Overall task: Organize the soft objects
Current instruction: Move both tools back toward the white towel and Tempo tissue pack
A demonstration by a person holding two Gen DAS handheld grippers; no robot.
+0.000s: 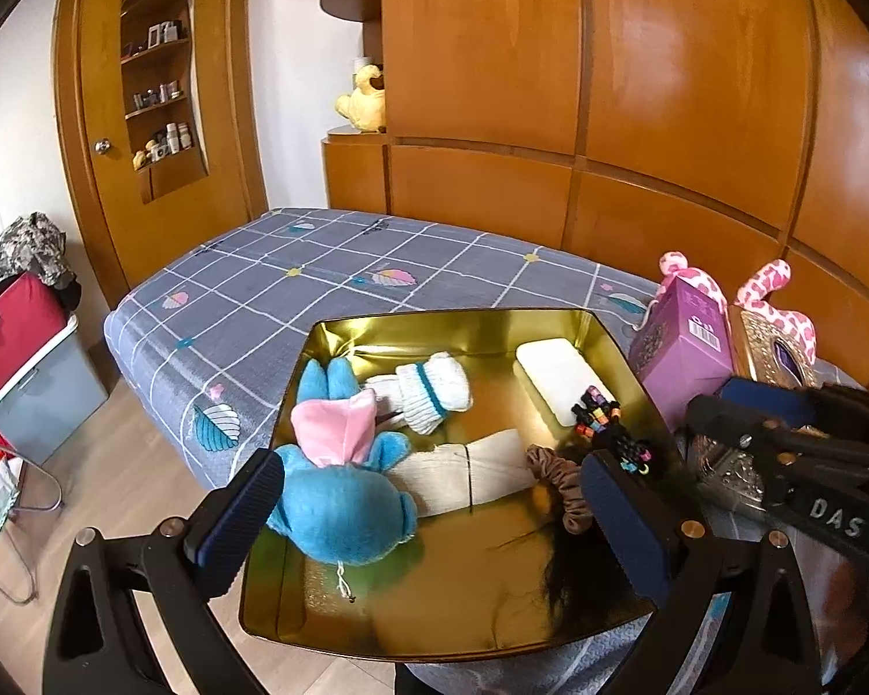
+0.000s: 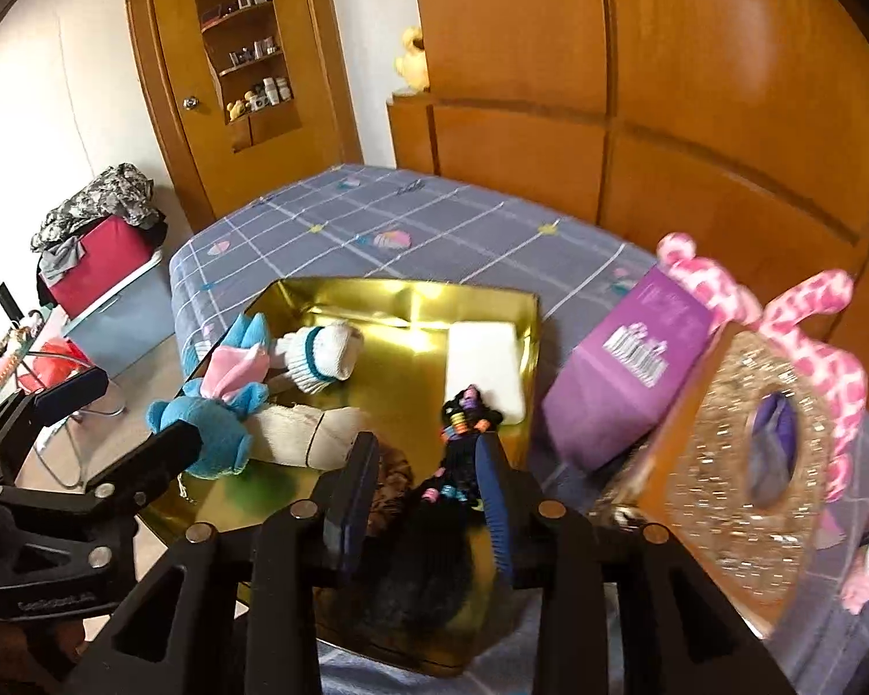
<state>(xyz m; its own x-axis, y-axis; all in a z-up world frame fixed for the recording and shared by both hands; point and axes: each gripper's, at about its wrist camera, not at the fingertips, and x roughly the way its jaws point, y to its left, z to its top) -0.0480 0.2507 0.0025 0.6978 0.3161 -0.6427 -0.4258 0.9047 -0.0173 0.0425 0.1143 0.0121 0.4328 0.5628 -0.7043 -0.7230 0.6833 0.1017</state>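
Observation:
A gold tin tray [image 1: 463, 315] [image 2: 405, 284] lies on the bed. It holds a blue plush toy [image 1: 342, 498] [image 2: 214, 434], a white sock [image 1: 434, 391], a beige cloth [image 1: 469, 472], a white block [image 1: 556, 376], a brown scrunchie [image 1: 562, 480] and a black hairpiece with coloured beads [image 2: 423, 567]. My left gripper [image 1: 431, 521] hangs open over the tray's near half, its left pad beside the plush. My right gripper [image 2: 424, 498] is open over the hairpiece, which lies loose between its fingers, the beaded end by the right one.
A purple box [image 2: 631, 370], a glittery tissue box [image 2: 741, 480] and a pink spotted plush [image 2: 805, 336] crowd the bed right of the tray. Wooden wardrobe panels rise behind. A grey bin with a red bag [image 1: 23, 347] stands on the floor at left.

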